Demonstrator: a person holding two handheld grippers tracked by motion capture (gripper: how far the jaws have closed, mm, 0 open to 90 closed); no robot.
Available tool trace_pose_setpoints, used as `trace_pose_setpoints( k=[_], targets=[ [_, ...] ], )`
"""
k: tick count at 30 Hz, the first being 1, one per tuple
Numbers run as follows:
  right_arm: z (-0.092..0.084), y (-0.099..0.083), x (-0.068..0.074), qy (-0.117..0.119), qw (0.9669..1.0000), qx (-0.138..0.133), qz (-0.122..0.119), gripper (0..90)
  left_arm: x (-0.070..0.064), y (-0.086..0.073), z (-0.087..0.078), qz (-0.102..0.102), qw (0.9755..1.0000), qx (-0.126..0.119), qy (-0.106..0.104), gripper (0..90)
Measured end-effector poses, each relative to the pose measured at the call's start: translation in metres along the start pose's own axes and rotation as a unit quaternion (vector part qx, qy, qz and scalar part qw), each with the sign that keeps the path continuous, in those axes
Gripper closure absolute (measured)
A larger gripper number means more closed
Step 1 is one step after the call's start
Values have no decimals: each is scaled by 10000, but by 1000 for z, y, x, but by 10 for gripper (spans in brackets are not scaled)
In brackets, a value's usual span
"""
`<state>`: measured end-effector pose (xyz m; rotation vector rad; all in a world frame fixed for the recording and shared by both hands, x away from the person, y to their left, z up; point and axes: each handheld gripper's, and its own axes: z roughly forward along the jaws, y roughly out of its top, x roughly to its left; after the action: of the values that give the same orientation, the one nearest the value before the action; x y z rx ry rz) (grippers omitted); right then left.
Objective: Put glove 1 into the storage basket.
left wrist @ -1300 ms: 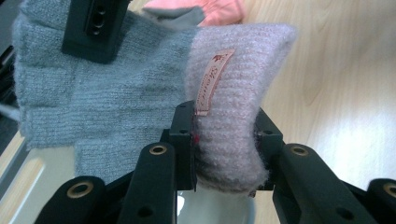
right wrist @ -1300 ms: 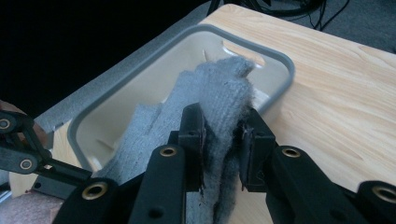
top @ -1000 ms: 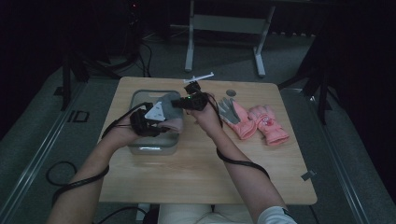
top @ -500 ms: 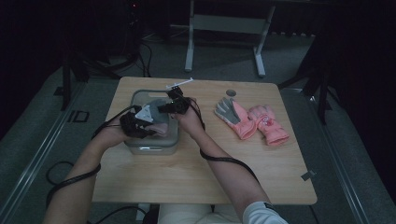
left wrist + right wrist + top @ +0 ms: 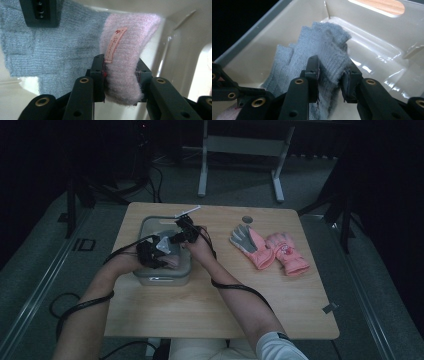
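Gloves are going into the pale plastic storage bin (image 5: pixel 150 275) on the wooden tabletop (image 5: pixel 210 315), and this pair looks nearly put away. The left gripper (image 5: pixel 120 75) has its fingers (image 5: pixel 98 75) closed on the pink knitted cuff (image 5: pixel 125 62) of a grey and pink woollen glove (image 5: pixel 57 50), a small sewn label showing beside the near pad. In the right gripper view, the right gripper (image 5: pixel 329 75) straddles the grey fingertip end of that knitwear (image 5: pixel 319 47); its fingers (image 5: pixel 313 72) have just been easing apart, the cloth lies between them, and the right-hand pad looks to stand slightly off the wool, so the grip seems to be letting go. From the high view both hands sit low over the bin, the left gripper (image 5: pixel 150 252) near its front and the right gripper (image 5: pixel 185 232) toward its back.

Judging by this, the woollen glove is already down inside the bin and only the release and withdrawal are left for it. A pair of pink padded ski gloves (image 5: pixel 270 251) lies on the tabletop well to the right of the bin, not yet stowed, so that part of the work appears to remain.
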<state>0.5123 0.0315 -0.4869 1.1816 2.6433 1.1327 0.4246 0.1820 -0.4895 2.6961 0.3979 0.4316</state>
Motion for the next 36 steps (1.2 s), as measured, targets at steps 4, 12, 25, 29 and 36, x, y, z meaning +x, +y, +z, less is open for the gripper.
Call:
trace_pose_setpoints(
  k=[4, 12, 25, 29, 36],
  targets=[
    [-2, 1, -1, -124, 9999, -25, -37, 639, 2, 2, 6, 26, 9999, 165, -7, 675],
    [-20, -3, -7, -18, 9997, -242, 82, 608, 4, 4, 13, -10, 9995, 281, -107, 647],
    [-75, -17, -10, 188, 9975, -667, -126, 595, 11, 2, -17, -751, 9969, -136, 191, 341],
    [-94, -24, -19, 206, 9966, -778, -169, 596, 10, 4, -24, -911, 9952, -271, 240, 291],
    [-127, -38, -39, -75, 9948, -895, -484, 611, 5, 15, -30, -1138, 9917, -594, 69, 151]
  ],
)
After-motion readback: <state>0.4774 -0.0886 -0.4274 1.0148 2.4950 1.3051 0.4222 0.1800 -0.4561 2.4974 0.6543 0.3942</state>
